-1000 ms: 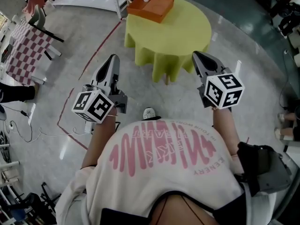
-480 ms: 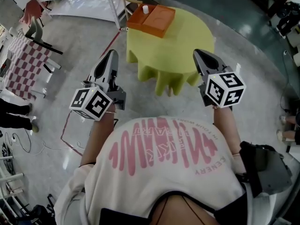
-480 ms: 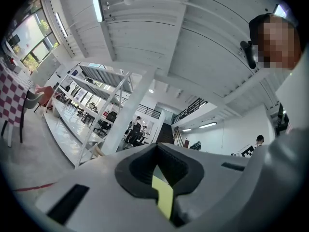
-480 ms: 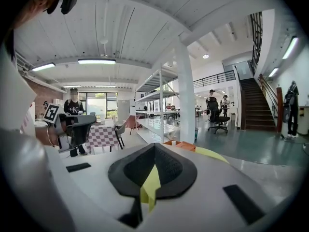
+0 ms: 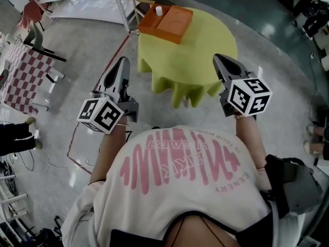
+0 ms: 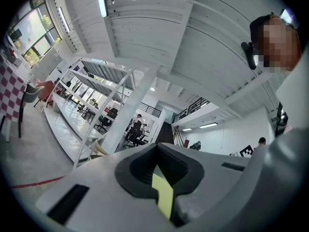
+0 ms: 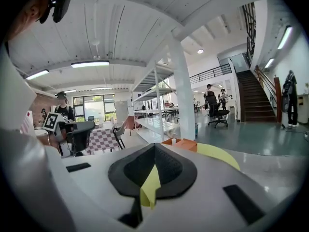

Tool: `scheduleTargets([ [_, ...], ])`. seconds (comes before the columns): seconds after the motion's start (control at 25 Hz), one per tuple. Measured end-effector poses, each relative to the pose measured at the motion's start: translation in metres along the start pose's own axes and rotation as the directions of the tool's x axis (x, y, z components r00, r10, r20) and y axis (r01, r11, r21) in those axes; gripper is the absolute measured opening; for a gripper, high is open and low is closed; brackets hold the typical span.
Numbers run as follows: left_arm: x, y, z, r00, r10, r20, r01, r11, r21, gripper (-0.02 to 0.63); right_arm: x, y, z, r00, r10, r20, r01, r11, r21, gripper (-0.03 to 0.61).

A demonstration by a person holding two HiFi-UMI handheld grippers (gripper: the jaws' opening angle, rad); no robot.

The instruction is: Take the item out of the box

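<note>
An orange box sits at the far edge of a round table under a yellow-green cloth. A small white item stands at the box's far corner. Both grippers are raised in front of the person's chest, short of the table and well away from the box. My left gripper points at the floor left of the table, its jaws together and empty. My right gripper hovers by the table's near right edge, also shut on nothing. The right gripper view shows the box and the white item beyond the closed jaws.
A red line runs across the grey floor left of the table. Checkered-cloth furniture and chairs stand at the far left, with a white rack behind the table. Someone's shoe shows at the left edge.
The table and box have slid slightly nearer and to the right in the head view. Both grippers keep their pose and stay shut. The bystander at the left has moved farther off.
</note>
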State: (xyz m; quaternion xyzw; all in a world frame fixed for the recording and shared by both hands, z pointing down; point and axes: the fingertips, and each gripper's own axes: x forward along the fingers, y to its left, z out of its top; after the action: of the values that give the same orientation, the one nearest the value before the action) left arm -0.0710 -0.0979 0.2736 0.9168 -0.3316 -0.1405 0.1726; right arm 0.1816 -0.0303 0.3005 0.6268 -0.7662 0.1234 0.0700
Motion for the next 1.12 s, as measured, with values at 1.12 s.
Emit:
scheduleTargets([
  [1.12, -0.035, 0.057, -0.029, 0.984, 0.162, -0.071, -0.166, 0.985, -0.045, 0.006, 0.073, 0.023, -0.049, 0.984, 0.1, -0.15, -0.099, 0.995, 0.016, 0.006],
])
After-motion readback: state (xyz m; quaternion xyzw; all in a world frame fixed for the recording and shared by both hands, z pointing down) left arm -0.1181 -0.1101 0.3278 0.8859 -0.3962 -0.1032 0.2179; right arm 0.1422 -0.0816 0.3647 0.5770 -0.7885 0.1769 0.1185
